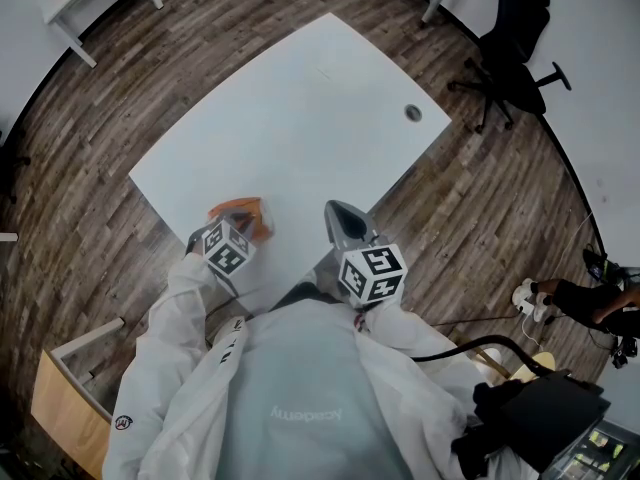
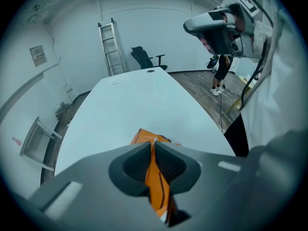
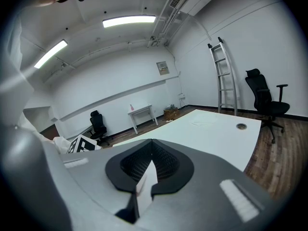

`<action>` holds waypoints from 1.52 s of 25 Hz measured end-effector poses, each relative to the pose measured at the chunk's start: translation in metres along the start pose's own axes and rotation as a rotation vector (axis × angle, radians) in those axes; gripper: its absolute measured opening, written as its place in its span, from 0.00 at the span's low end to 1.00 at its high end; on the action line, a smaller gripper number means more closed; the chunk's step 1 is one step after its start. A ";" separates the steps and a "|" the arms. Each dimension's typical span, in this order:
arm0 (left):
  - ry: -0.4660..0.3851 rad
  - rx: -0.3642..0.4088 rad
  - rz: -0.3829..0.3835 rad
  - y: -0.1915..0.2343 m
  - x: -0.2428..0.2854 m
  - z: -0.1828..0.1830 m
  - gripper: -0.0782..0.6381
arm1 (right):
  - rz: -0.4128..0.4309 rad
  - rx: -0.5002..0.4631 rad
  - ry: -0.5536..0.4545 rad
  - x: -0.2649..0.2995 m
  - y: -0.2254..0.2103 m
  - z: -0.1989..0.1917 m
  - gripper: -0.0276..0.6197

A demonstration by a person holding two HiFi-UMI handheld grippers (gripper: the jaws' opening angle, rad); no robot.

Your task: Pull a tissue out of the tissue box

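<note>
An orange tissue pack (image 1: 240, 213) lies near the front edge of the white table (image 1: 300, 118). My left gripper (image 1: 243, 228) points steeply down onto it. In the left gripper view its jaws (image 2: 153, 150) are pressed together on the orange wrapper (image 2: 149, 137), which runs up between the pads. My right gripper (image 1: 336, 211) hovers to the right of the pack, apart from it. In the right gripper view its jaws (image 3: 151, 153) are shut on a thin white tissue (image 3: 147, 182) that hangs down behind the pads.
The table has a round cable hole (image 1: 413, 113) near its far right corner. A black office chair (image 1: 515, 43) and a ladder (image 2: 109, 47) stand beyond it. A wooden cabinet (image 1: 65, 398) is at my left, and another person (image 1: 590, 303) is at the right.
</note>
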State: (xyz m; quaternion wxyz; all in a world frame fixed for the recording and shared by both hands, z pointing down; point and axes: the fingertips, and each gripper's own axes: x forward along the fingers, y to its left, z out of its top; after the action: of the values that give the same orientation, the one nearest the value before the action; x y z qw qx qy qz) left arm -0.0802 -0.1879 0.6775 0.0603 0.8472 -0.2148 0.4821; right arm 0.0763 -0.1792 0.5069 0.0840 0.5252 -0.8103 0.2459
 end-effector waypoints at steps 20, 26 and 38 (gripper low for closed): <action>-0.008 0.000 -0.006 -0.001 0.000 0.000 0.11 | 0.001 0.001 0.001 0.001 -0.001 0.000 0.05; -0.021 0.005 0.004 0.000 -0.003 0.001 0.11 | 0.000 0.002 0.003 0.001 -0.001 -0.001 0.05; -0.036 -0.013 0.007 -0.001 -0.010 0.005 0.11 | 0.008 0.005 0.004 0.002 0.001 -0.002 0.05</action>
State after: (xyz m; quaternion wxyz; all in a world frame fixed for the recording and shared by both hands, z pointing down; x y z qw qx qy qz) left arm -0.0804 -0.1855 0.6665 0.0602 0.8547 -0.2217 0.4655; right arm 0.0741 -0.1791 0.5094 0.0833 0.5218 -0.8116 0.2493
